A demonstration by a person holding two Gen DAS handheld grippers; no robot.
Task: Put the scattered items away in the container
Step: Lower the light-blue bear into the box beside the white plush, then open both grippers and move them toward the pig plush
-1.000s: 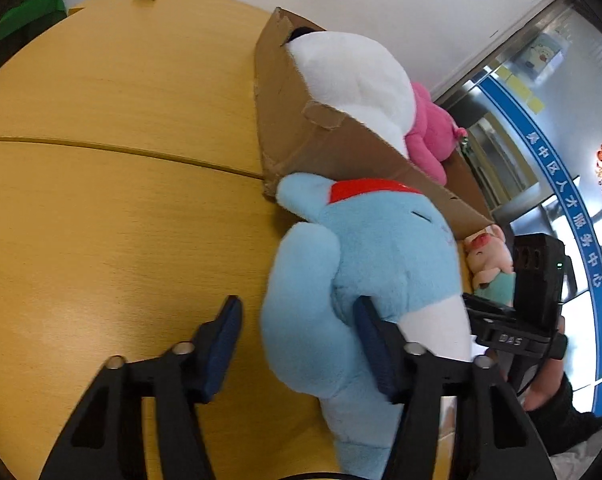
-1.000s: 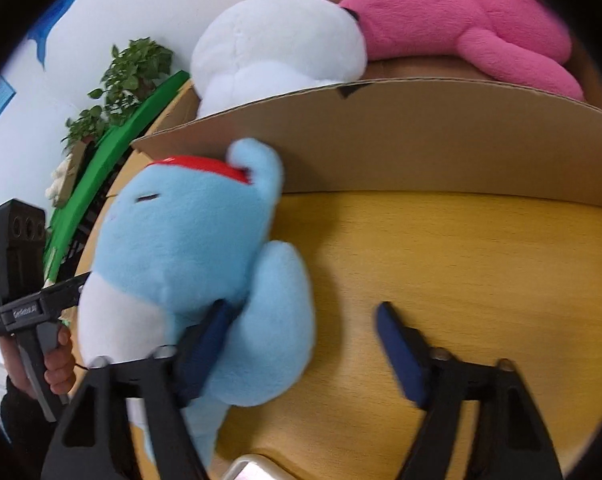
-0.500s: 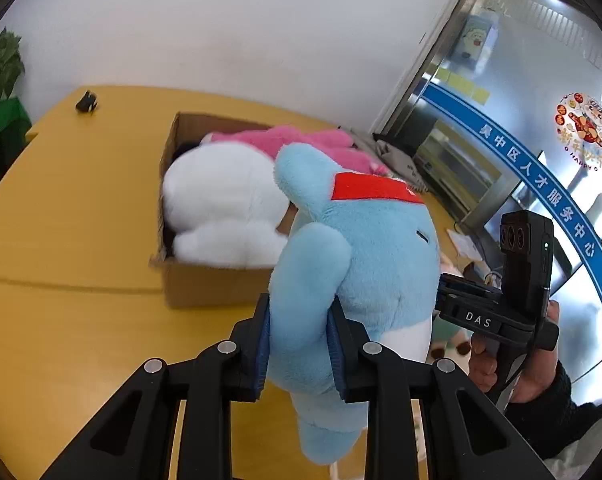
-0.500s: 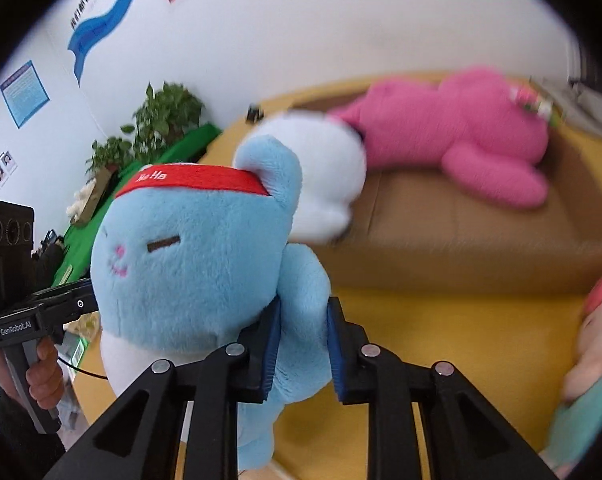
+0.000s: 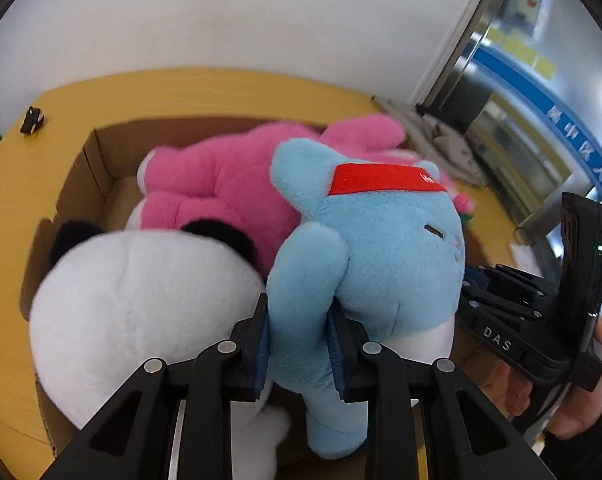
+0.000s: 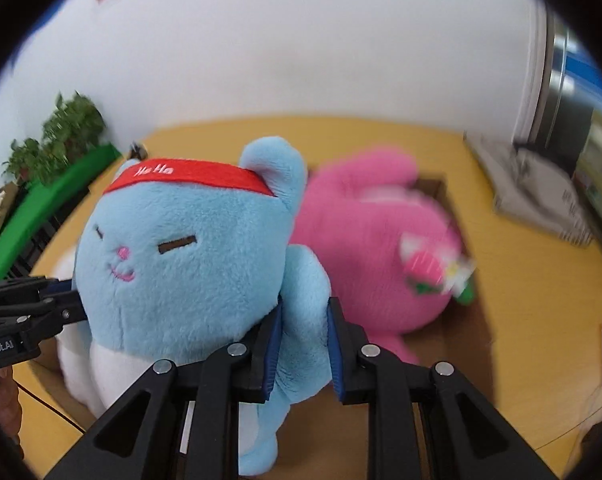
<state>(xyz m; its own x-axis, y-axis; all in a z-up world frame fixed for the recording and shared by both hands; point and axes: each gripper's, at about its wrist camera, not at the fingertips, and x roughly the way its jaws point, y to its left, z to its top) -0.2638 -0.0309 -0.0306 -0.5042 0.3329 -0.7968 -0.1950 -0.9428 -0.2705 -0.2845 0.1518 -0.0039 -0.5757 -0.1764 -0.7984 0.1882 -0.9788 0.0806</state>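
Note:
A blue plush toy (image 5: 381, 248) with a red headband hangs in the air over the cardboard box (image 5: 97, 148). My left gripper (image 5: 299, 342) is shut on one of its arms. My right gripper (image 6: 301, 342) is shut on its other arm, with the blue plush toy (image 6: 173, 256) facing that camera. In the box lie a pink plush (image 5: 221, 184) and a white plush with black ears (image 5: 141, 300). The pink plush (image 6: 381, 240) lies just behind the blue one in the right wrist view. Each gripper shows at the side of the other's view, held by a hand.
The box stands on a yellow wooden table (image 5: 221, 88). A small black object (image 5: 31, 120) lies at the table's far left. A grey bundle (image 6: 541, 192) rests at the far right. Green plants (image 6: 61, 132) stand beyond the left edge.
Both grippers closed on the blue plush's arms beside the box, then lifted it off the table and carried it over the box.

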